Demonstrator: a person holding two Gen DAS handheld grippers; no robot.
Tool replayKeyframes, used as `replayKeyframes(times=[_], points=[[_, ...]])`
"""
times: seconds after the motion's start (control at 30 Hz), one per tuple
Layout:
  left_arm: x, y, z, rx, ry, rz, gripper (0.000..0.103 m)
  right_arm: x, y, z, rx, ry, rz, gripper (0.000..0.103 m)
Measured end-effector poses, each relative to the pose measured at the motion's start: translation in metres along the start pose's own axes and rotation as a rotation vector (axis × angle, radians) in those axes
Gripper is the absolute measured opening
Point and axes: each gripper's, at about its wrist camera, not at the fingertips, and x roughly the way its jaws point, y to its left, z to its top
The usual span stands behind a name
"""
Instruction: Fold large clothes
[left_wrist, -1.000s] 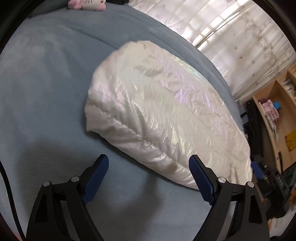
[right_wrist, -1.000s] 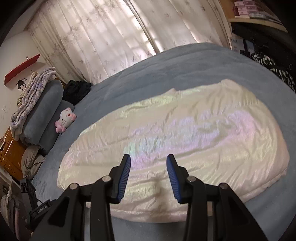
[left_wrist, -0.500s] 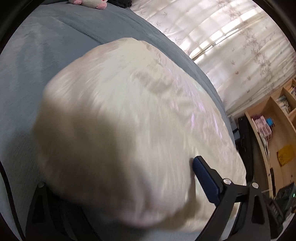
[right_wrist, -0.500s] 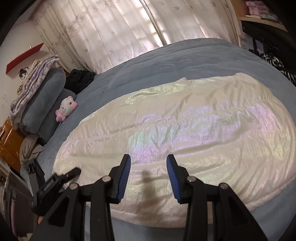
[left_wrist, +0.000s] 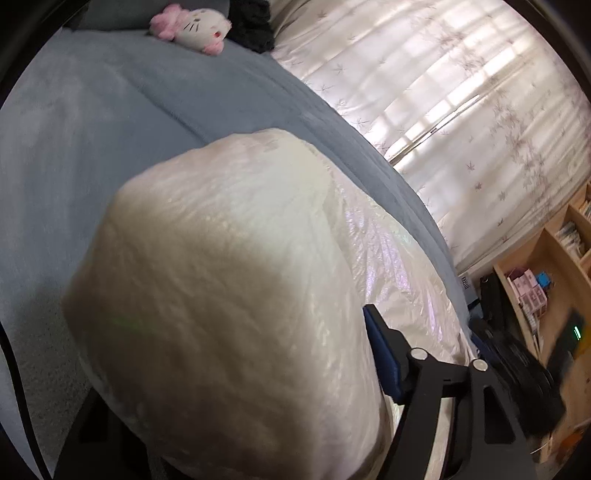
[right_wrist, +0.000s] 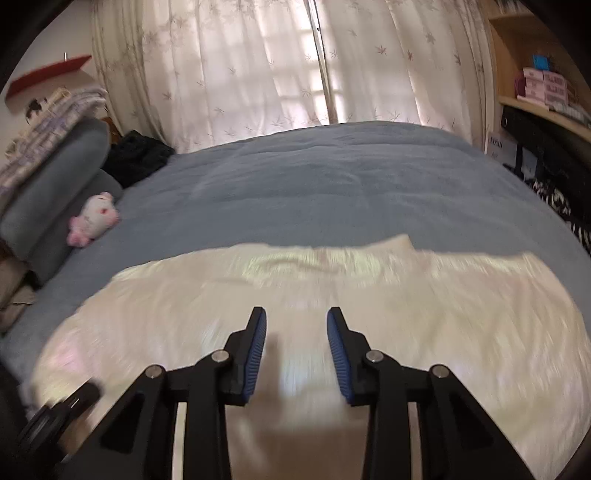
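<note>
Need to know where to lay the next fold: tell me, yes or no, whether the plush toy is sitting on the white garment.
No: the plush toy lies on the blue bedcover beside the grey pillows, clear of the white garment.

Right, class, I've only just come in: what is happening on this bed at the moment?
A person with a gripper in each hand is folding a puffy white jacket spread on a grey-blue bed. The left gripper has one end of the jacket bunched between its closing jaws, filling most of that camera's view. The right gripper hangs over the middle of the jacket with its jaws closing and nothing between them. A pink and white plush toy lies by the pillows.
</note>
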Motion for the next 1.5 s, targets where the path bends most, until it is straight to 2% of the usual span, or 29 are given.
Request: replayKeyframes(times=[0.1, 0.17, 0.2, 0.37, 0.77, 0.8, 0.83, 0.93, 1.07, 1.17, 1.3, 1.4, 1.5], points=[[0.0, -0.006, 0.002, 0.035, -0.02, 0.006, 0.064, 0.038, 0.002, 0.0, -0.004, 0.049, -0.05, 0.033], [-0.001, -0.013, 0.001, 0.064, -0.035, -0.006, 0.064, 0.062, 0.001, -0.009, -0.019, 0.101, -0.065, 0.033], [-0.003, -0.016, 0.0, 0.09, -0.048, -0.009, 0.064, 0.069, 0.0, -0.016, -0.023, 0.097, -0.07, 0.033], [-0.013, -0.049, -0.006, 0.241, -0.132, -0.01, 0.064, 0.08, 0.004, -0.029, -0.058, 0.085, -0.111, 0.033], [-0.045, -0.088, -0.006, 0.462, -0.228, -0.057, 0.064, 0.09, -0.01, -0.035, -0.011, 0.084, -0.048, 0.033], [-0.046, -0.094, -0.008, 0.49, -0.235, -0.06, 0.064, 0.091, -0.012, -0.036, -0.006, 0.085, -0.042, 0.033], [-0.048, -0.101, -0.009, 0.515, -0.241, -0.066, 0.059, 0.091, -0.012, -0.035, -0.003, 0.085, -0.037, 0.033], [-0.055, -0.125, -0.023, 0.641, -0.271, -0.071, 0.044, 0.09, -0.017, -0.034, 0.015, 0.085, -0.016, 0.033], [-0.06, -0.143, -0.034, 0.743, -0.295, -0.072, 0.039, 0.088, -0.02, -0.031, 0.038, 0.095, 0.016, 0.033], [-0.066, -0.152, -0.038, 0.776, -0.315, -0.069, 0.038, 0.086, -0.023, -0.024, 0.05, 0.14, 0.062, 0.033], [-0.067, -0.149, -0.03, 0.785, -0.317, -0.071, 0.038, 0.07, -0.037, -0.008, 0.07, 0.244, 0.191, 0.031], [-0.073, -0.152, -0.032, 0.791, -0.318, -0.075, 0.038, 0.041, -0.049, -0.006, 0.071, 0.235, 0.243, 0.031], [-0.077, -0.156, -0.034, 0.801, -0.318, -0.086, 0.038, 0.023, -0.051, -0.02, 0.052, 0.243, 0.265, 0.031]])
